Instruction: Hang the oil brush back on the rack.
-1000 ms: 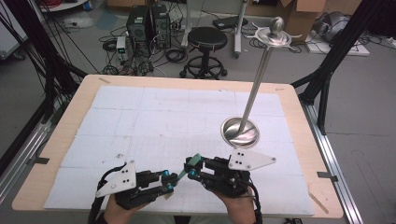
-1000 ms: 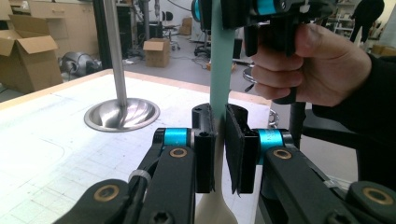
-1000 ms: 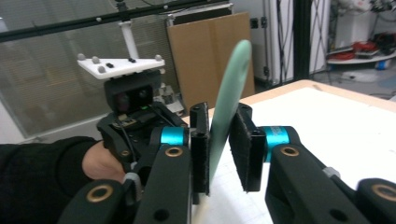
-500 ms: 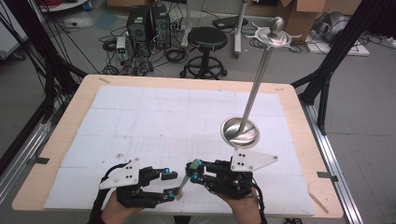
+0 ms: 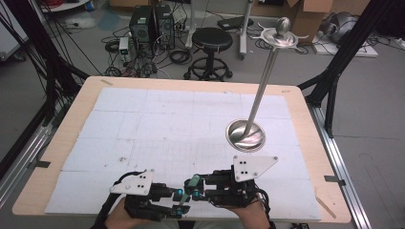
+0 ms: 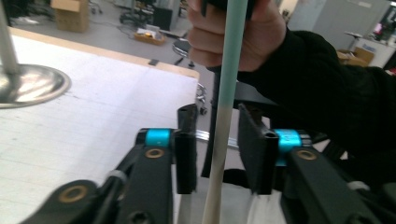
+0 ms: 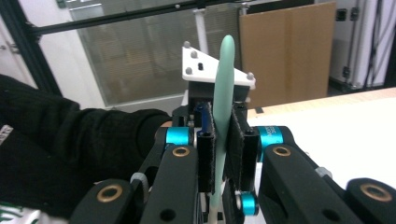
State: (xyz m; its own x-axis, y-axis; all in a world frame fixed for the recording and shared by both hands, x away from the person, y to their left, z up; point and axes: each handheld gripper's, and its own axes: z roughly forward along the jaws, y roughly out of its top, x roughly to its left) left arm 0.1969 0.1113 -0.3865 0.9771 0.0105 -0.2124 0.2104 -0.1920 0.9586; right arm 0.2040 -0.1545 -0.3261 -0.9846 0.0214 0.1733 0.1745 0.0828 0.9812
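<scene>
Count: two grippers, one stick, one stand.
Left gripper (image 5: 177, 201) and right gripper (image 5: 190, 187); one pale green stick (image 7: 222, 112), seemingly single, between them; one metal stand (image 5: 246, 134) beyond.

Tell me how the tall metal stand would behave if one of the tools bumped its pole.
The metal stand would probably tip rather than slide: its pole is tall and leaning, its round base small by comparison. The knobbed, hooked top adds weight high up, so it may wobble. Polished steel looks rigid and likely slippery to grip.
</scene>
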